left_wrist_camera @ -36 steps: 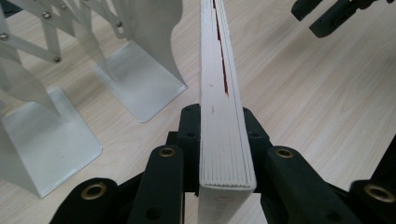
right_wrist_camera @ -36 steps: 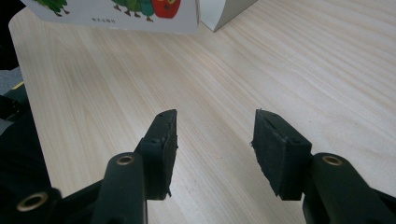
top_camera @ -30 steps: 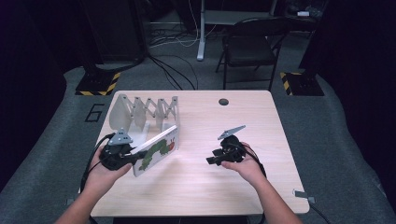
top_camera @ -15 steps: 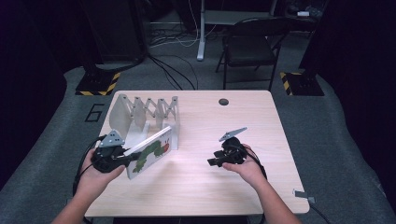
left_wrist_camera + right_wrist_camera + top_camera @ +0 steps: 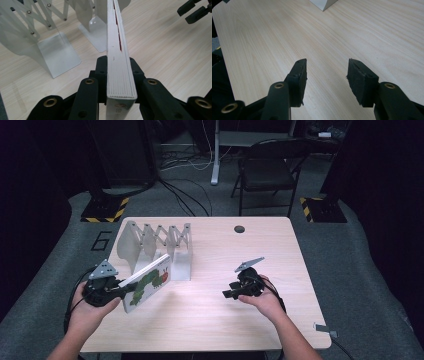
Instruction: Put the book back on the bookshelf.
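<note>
The left tongs (image 5: 116, 289) clamp a book (image 5: 148, 282) by its edge, just off the rack (image 5: 156, 242) at 7 o'clock. The right tongs (image 5: 326, 82) gape empty over the counter (image 5: 215, 320).

Site: lab or studio | Evidence: dark curtains; grey carpet; hazard-striped floor plates (image 5: 105, 210); loose cables (image 5: 185, 162); folding chair (image 5: 265, 172); lone wooden table (image 5: 260, 245); floor number marking (image 5: 101, 240).
</note>
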Action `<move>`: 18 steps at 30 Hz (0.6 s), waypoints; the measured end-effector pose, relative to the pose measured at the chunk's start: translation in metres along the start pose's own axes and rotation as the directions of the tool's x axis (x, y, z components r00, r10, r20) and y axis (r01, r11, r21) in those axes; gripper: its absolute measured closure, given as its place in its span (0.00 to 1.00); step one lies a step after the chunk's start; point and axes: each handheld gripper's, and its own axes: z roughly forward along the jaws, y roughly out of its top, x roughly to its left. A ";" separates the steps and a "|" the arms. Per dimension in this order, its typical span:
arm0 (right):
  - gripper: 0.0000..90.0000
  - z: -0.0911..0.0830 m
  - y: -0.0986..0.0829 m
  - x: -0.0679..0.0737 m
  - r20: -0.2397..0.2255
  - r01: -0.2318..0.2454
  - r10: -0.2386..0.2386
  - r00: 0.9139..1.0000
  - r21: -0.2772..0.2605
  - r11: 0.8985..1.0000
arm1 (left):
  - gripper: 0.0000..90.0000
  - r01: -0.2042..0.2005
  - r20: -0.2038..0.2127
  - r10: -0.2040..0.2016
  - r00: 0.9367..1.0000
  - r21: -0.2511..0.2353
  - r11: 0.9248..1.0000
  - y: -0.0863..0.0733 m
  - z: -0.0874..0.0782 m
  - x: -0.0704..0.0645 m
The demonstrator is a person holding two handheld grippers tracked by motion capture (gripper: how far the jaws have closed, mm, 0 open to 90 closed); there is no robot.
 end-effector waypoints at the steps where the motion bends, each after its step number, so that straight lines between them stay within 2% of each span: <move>1: 0.56 0.000 0.000 0.000 0.000 0.000 0.000 1.000 0.000 1.000 | 0.84 0.005 -0.001 -0.005 1.000 -0.001 1.000 -0.001 -0.001 0.001; 13: 0.56 0.001 -0.003 0.000 0.005 -0.015 0.015 1.000 -0.001 1.000 | 0.84 0.065 -0.040 -0.066 0.997 -0.016 0.998 -0.011 -0.003 0.015; 14: 0.56 0.001 -0.003 -0.001 0.005 0.002 -0.002 1.000 -0.005 1.000 | 0.84 0.067 -0.042 -0.067 0.997 -0.014 0.998 -0.011 -0.004 0.016; 18: 0.56 0.000 -0.004 -0.002 0.006 0.001 -0.001 1.000 -0.002 1.000 | 0.84 0.081 -0.052 -0.081 0.995 -0.012 0.997 -0.014 -0.005 0.020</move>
